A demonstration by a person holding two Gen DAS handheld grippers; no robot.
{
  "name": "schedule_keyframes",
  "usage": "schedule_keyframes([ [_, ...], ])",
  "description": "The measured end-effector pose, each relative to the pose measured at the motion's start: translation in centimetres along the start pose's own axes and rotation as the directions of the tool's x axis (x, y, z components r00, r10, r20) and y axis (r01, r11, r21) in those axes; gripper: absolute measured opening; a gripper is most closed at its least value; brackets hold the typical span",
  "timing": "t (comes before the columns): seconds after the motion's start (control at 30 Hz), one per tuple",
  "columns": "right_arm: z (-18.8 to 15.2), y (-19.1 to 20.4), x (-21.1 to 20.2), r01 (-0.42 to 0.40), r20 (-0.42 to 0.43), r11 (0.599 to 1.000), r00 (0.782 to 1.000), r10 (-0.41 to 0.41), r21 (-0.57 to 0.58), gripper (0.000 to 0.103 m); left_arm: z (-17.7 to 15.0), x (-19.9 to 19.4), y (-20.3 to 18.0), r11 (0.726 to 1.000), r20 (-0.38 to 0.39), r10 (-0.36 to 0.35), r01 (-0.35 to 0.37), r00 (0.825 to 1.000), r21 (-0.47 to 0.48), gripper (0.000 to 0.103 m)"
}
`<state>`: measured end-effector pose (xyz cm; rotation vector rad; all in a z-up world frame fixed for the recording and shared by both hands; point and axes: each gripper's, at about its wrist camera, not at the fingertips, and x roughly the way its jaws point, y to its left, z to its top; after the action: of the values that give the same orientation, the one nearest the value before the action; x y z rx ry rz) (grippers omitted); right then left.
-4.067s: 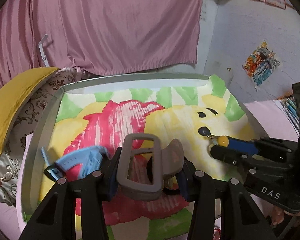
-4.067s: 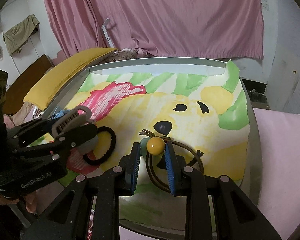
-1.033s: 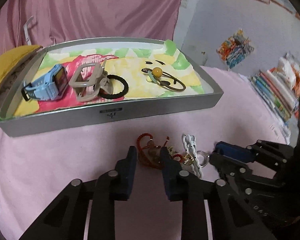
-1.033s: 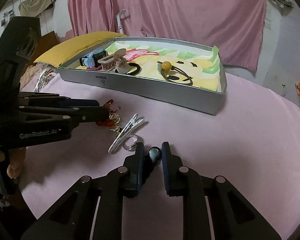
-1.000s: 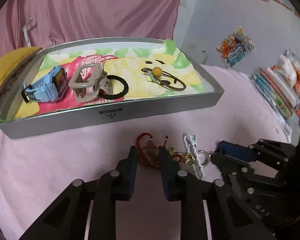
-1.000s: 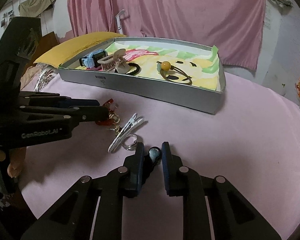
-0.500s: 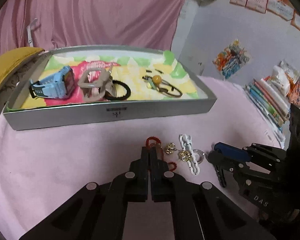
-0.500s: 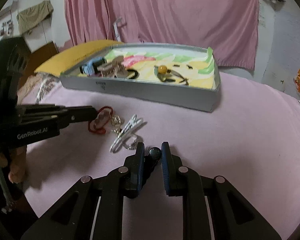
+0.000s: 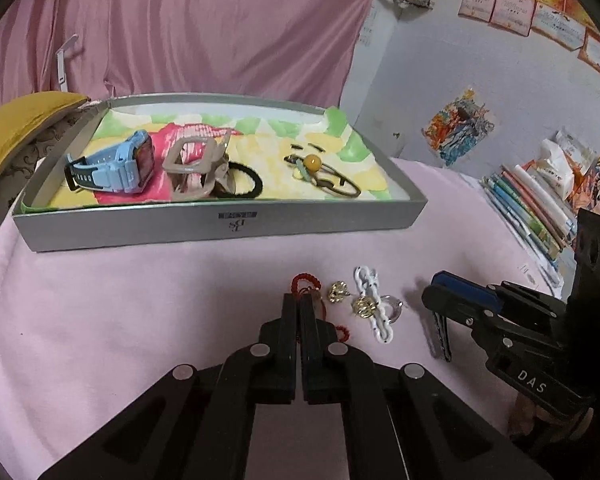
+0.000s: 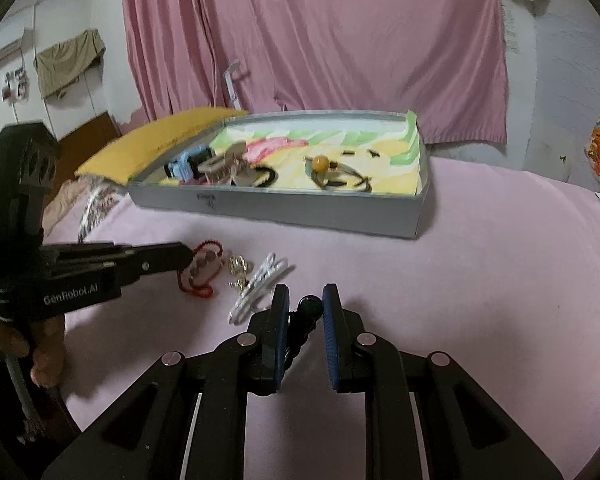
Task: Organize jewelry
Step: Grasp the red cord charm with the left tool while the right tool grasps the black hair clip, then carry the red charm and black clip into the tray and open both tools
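On the pink cloth, my left gripper (image 9: pixel 300 306) is shut on a red bead bracelet (image 9: pixel 306 280), also seen from the side as the left gripper (image 10: pixel 184 258) pinching the bracelet (image 10: pixel 204 268). Two gold earrings (image 9: pixel 337 291), a white chain clip (image 9: pixel 374 308) and a small ring (image 9: pixel 392 307) lie just right of it. My right gripper (image 10: pixel 306 312) is shut on a small dark piece with a round green end (image 10: pixel 310 305), which hangs below the right gripper (image 9: pixel 440 296). The grey tray (image 9: pixel 220 228) behind holds a blue watch (image 9: pixel 116 164), a beige claw clip (image 9: pixel 196 168), a black hair tie (image 9: pixel 246 186) and a yellow-bead tie (image 9: pixel 312 162).
A yellow cushion (image 9: pixel 16 128) lies left of the tray. Books and packets (image 9: pixel 532 208) are stacked at the far right. A pink curtain (image 10: pixel 300 40) hangs behind. Pink cloth (image 10: pixel 480 280) spreads in front of the tray.
The left jaws have closed onto the red bracelet and the left view has pulled back and up a little. The right gripper keeps its hold and has tilted slightly.
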<state>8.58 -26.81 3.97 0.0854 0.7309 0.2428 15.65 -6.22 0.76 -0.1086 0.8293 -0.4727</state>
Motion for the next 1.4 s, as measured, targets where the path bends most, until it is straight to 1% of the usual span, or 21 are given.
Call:
schedule_keyframes([
  [0.17,1.1,0.2,-1.1,-0.013,0.077,1.000,0.997,0.013,0.003,0.015,1.0,-1.4,-0.3,1.000,0.071,-0.022,0.022,0.997,-0.007,0.001],
  [0.23,1.9,0.3,-1.6,-0.016,0.114,1.000,0.993,0.016,-0.003,0.015,1.8,-2.0,-0.6,1.000,0.117,-0.026,0.025,0.993,0.004,0.001],
  [0.33,3.4,0.2,-2.1,-0.012,0.177,1.000,0.984,0.014,-0.010,0.015,2.9,-2.3,-0.6,1.000,0.154,-0.014,0.012,0.988,0.012,0.001],
  [0.4,4.5,0.1,-2.6,-0.004,0.233,1.000,0.972,0.008,-0.018,0.015,3.8,-2.6,-0.3,1.000,0.199,-0.017,0.016,0.980,0.004,0.001],
  [0.47,5.4,0.0,-2.9,0.009,0.279,1.000,0.960,-0.003,-0.021,0.015,4.6,-3.1,-0.1,1.000,0.257,-0.009,0.008,0.966,0.004,0.001],
  [0.53,6.4,-0.1,-3.1,0.019,0.318,1.000,0.948,-0.011,-0.021,0.015,5.7,-3.4,-0.1,1.000,0.322,0.002,-0.006,0.947,0.009,0.001],
  [0.6,7.7,-0.1,-3.1,0.034,0.354,0.999,0.935,-0.026,-0.017,0.015,6.6,-3.6,-0.1,1.000,0.359,0.014,-0.023,0.933,0.021,0.001],
  [0.73,9.4,0.0,-2.7,0.059,0.397,0.998,0.917,-0.043,-0.028,0.015,8.2,-3.5,-0.3,0.998,0.419,0.037,-0.055,0.907,0.032,0.001],
  [0.8,10.3,-0.1,-2.1,0.072,0.416,0.997,0.908,-0.051,-0.033,0.015,8.9,-3.4,-0.3,0.997,0.457,0.056,-0.077,0.888,0.028,0.001],
  [0.83,10.6,-0.2,-1.9,0.077,0.423,0.996,0.904,-0.054,-0.036,0.015,9.2,-3.3,-0.3,0.996,0.480,0.068,-0.091,0.874,0.023,0.001],
  [0.87,11.0,-0.2,-1.5,0.087,0.438,0.995,0.897,-0.060,-0.041,0.015,9.3,-3.3,-0.3,0.995,0.493,0.075,-0.097,0.867,0.020,0.001],
  [0.9,11.3,-0.2,-1.1,0.092,0.448,0.995,0.892,-0.062,-0.045,0.015,9.6,-3.1,-0.3,0.994,0.513,0.087,-0.109,0.854,0.014,0.001],
  [0.93,11.6,0.0,-0.7,0.094,0.452,0.994,0.890,-0.061,-0.050,0.015,9.9,-2.9,-0.3,0.992,0.527,0.099,-0.123,0.844,0.009,0.001],
  [1.0,12.2,-0.1,0.3,0.106,0.466,0.993,0.883,-0.066,-0.060,0.015,10.4,-2.6,-0.3,0.989,0.544,0.116,-0.144,0.831,0.009,0.001],
  [1.03,12.4,-0.1,0.6,0.106,0.466,0.992,0.883,-0.064,-0.066,0.015,10.6,-2.2,-0.3,0.987,0.550,0.125,-0.158,0.826,0.013,0.001],
  [1.1,13.0,-0.2,1.7,0.113,0.456,0.991,0.887,-0.070,-0.068,0.015,10.9,-1.7,-0.3,0.986,0.550,0.131,-0.167,0.825,0.016,0.001],
  [1.13,13.2,-0.2,2.0,0.109,0.452,0.992,0.889,-0.068,-0.065,0.015,10.9,-1.4,-0.3,0.986,0.546,0.130,-0.166,0.828,0.017,0.001],
  [1.23,13.8,-0.3,3.7,0.097,0.420,0.994,0.905,-0.064,-0.058,0.015,11.2,-0.1,-0.1,0.986,0.514,0.132,-0.163,0.848,0.017,0.001],
  [1.27,14.0,-0.5,4.4,0.096,0.400,0.994,0.914,-0.065,-0.058,0.015,11.3,0.4,0.0,0.987,0.494,0.129,-0.158,0.860,0.018,0.001],
  [1.33,14.2,-1.0,5.7,0.095,0.354,0.994,0.933,-0.071,-0.050,0.015,11.6,1.5,0.2,0.988,0.438,0.122,-0.149,0.891,0.027,0.001],
  [1.4,14.2,-1.8,7.2,0.088,0.282,0.996,0.956,-0.077,-0.027,0.015,11.7,2.6,0.2,0.989,0.381,0.118,-0.142,0.917,0.037,0.001],
])
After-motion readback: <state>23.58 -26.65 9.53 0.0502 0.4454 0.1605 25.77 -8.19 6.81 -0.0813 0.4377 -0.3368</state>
